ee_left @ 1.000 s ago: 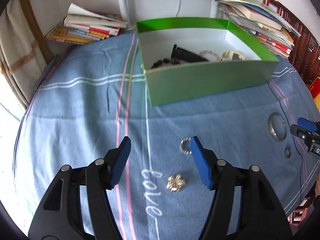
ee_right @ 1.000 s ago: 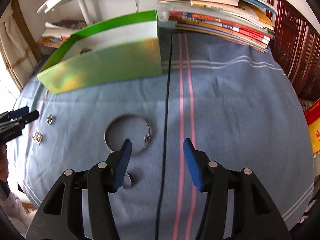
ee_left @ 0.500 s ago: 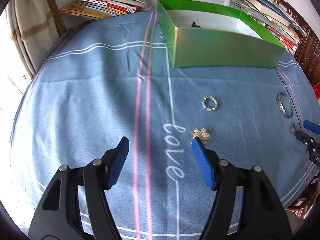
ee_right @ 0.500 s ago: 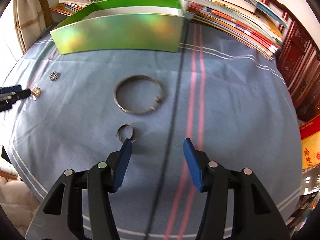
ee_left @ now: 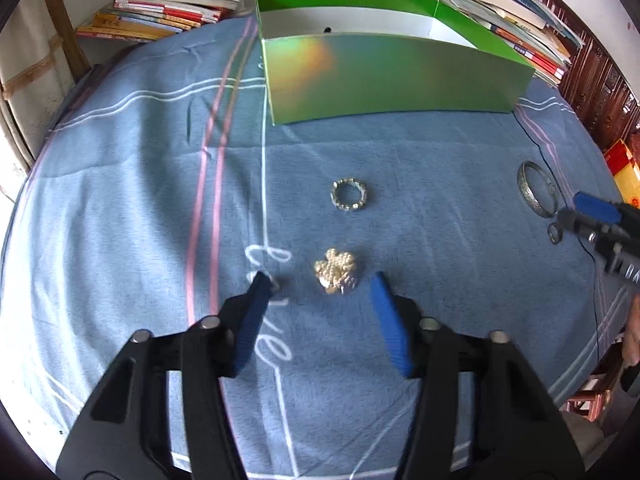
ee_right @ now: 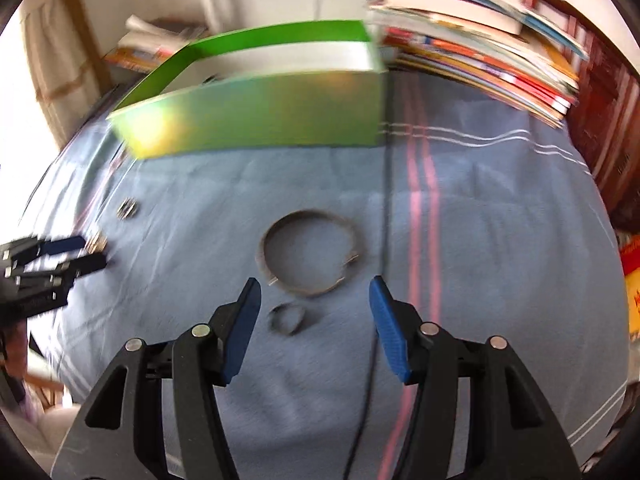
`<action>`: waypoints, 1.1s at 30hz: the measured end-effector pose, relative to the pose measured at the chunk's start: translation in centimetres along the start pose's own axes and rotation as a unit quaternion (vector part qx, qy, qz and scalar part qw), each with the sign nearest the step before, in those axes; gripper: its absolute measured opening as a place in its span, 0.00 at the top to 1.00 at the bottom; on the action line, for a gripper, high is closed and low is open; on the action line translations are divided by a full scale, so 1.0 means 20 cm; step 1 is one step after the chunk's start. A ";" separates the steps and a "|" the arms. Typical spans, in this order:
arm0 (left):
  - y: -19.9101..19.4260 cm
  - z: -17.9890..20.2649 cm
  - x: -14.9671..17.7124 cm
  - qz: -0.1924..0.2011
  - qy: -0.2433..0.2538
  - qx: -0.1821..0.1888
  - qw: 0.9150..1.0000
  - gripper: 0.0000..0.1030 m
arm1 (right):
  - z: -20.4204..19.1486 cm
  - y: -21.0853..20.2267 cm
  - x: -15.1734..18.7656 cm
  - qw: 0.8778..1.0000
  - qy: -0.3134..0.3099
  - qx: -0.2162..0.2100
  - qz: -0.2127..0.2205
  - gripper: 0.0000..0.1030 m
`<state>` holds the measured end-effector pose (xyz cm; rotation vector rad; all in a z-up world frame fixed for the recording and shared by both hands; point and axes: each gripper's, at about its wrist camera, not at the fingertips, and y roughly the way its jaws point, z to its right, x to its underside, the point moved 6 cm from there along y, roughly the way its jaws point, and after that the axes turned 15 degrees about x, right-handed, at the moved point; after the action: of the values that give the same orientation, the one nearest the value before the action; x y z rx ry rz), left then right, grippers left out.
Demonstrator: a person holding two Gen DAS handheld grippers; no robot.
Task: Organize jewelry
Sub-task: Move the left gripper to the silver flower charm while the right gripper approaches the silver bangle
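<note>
Both tools poised wide over loose jewelry, green box waiting at 12 o'clock.

The left tool is spread wide and holds nothing, its tips bracketing the pearl cluster brooch on the blue cloth; the beaded ring lies just past it at 12 o'clock. The right tool is equally wide and empty, with the small ring just inside its left finger and the silver bangle beyond. The green box stands well apart from all four pieces. The likely risks: the brooch is lumpy and may tip or squirt out of a flat pinch, or cloth gets pinched with it. The right view is blurred, and the small ring sits off-centre, so closing now may nudge it away.
</note>
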<state>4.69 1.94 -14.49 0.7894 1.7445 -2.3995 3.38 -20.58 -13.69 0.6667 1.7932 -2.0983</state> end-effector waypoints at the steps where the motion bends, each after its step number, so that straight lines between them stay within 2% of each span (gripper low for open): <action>1: 0.01 0.01 -0.01 -0.001 0.001 0.001 1.000 0.55 | 0.02 0.01 -0.02 1.000 0.008 0.002 0.001 0.46; 4: 0.02 0.04 -0.03 -0.003 0.005 0.013 1.000 0.59 | 0.06 0.07 -0.07 0.999 0.028 0.015 -0.008 0.46; 6: 0.03 0.07 -0.03 -0.005 0.010 0.012 1.000 0.58 | 0.03 0.05 -0.09 1.000 0.026 -0.002 -0.004 0.46; 10: 0.05 0.09 -0.04 -0.005 0.009 0.019 1.000 0.56 | -0.11 0.02 -0.12 0.999 -0.017 -0.039 0.011 0.46; 14: 0.04 0.10 -0.04 -0.005 0.008 0.024 1.000 0.55 | -0.22 0.06 -0.11 0.998 -0.053 -0.028 -0.002 0.47; 15: 0.04 0.09 -0.04 -0.004 0.005 0.026 1.000 0.55 | -0.24 0.07 -0.10 0.998 -0.062 -0.027 -0.004 0.51; 17: 0.02 0.07 -0.04 0.000 0.000 0.027 1.000 0.55 | -0.27 0.07 -0.09 0.997 -0.071 -0.035 -0.010 0.66; 18: 0.01 0.06 -0.05 0.002 -0.001 0.026 1.000 0.55 | -0.28 0.08 -0.08 0.997 -0.074 -0.035 -0.013 0.70; 20: -0.02 0.04 -0.04 0.006 -0.003 0.026 1.000 0.55 | -0.29 0.08 -0.07 0.996 -0.080 -0.034 -0.014 0.84; 22: -0.03 0.04 -0.03 0.005 -0.001 0.024 1.000 0.62 | -0.30 0.06 -0.05 0.995 -0.083 -0.047 -0.015 0.90; 23: -0.03 0.04 -0.02 0.003 -0.001 0.025 1.000 0.70 | -0.31 0.05 -0.04 0.995 -0.086 -0.052 -0.015 0.91; 24: -0.02 0.04 -0.02 0.000 -0.001 0.028 1.000 0.73 | -0.32 0.04 -0.03 0.994 -0.090 -0.055 -0.013 0.91; 27: 0.00 0.06 0.00 -0.007 0.004 0.036 0.999 0.73 | -0.30 0.04 -0.01 0.995 -0.087 -0.048 -0.018 0.90; 31: 0.01 0.08 -0.01 -0.008 0.008 0.040 0.999 0.73 | -0.26 0.06 -0.01 0.996 -0.073 -0.039 -0.020 0.78; 33: 0.02 0.08 -0.02 -0.007 0.009 0.040 0.999 0.73 | -0.26 0.07 -0.02 0.997 -0.070 -0.038 -0.022 0.77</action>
<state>4.49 0.24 -14.30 0.8124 1.6757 -2.4934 5.09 -15.82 -15.21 0.4508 1.8152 -2.0384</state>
